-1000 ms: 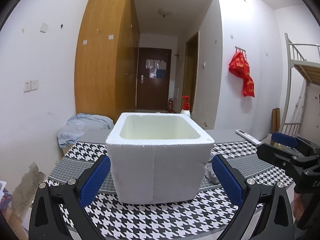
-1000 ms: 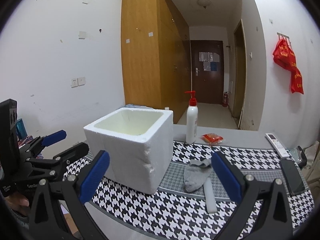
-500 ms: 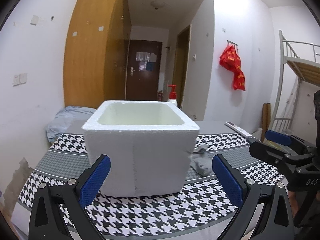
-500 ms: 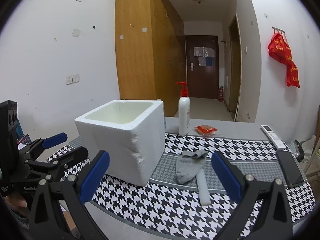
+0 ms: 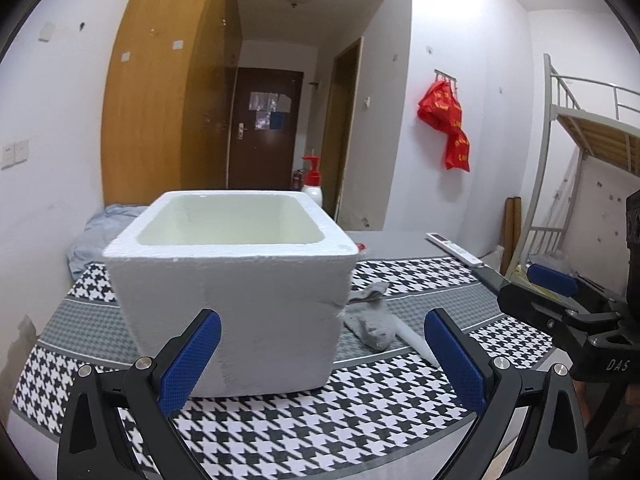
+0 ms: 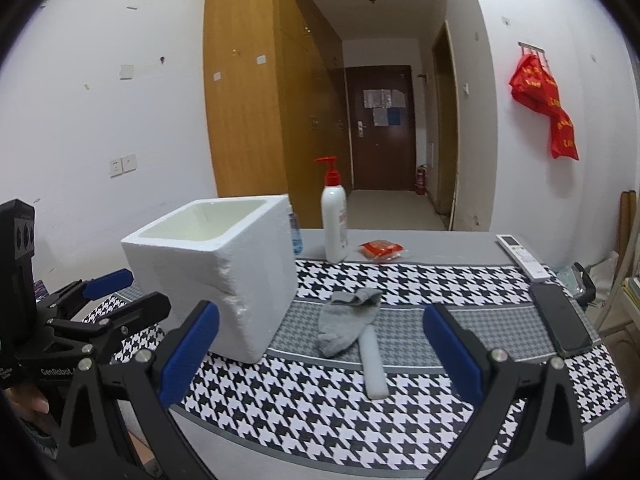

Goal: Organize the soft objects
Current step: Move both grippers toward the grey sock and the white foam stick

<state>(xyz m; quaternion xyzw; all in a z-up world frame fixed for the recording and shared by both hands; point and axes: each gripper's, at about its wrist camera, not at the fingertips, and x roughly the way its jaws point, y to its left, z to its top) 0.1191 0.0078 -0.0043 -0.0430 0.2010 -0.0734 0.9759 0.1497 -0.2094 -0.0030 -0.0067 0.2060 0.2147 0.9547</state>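
Note:
A white foam box (image 5: 232,280) with an open top stands on the houndstooth cloth (image 5: 320,420); it also shows in the right wrist view (image 6: 216,268). A grey sock (image 6: 346,322) lies to its right, over a white foam strip (image 6: 374,364); the sock shows in the left wrist view (image 5: 370,322) too. My left gripper (image 5: 320,364) is open and empty in front of the box. My right gripper (image 6: 320,354) is open and empty, near the sock and above the table's front edge.
A white pump bottle (image 6: 334,224) with a red top, a red packet (image 6: 382,249), a remote (image 6: 522,257) and a black phone (image 6: 560,318) lie at the back and right. A blue cloth bundle (image 5: 96,236) sits behind the box on the left.
Both grippers have shifted left along the table front, so the box and the sock have slid right in the views. Both stay open and empty.

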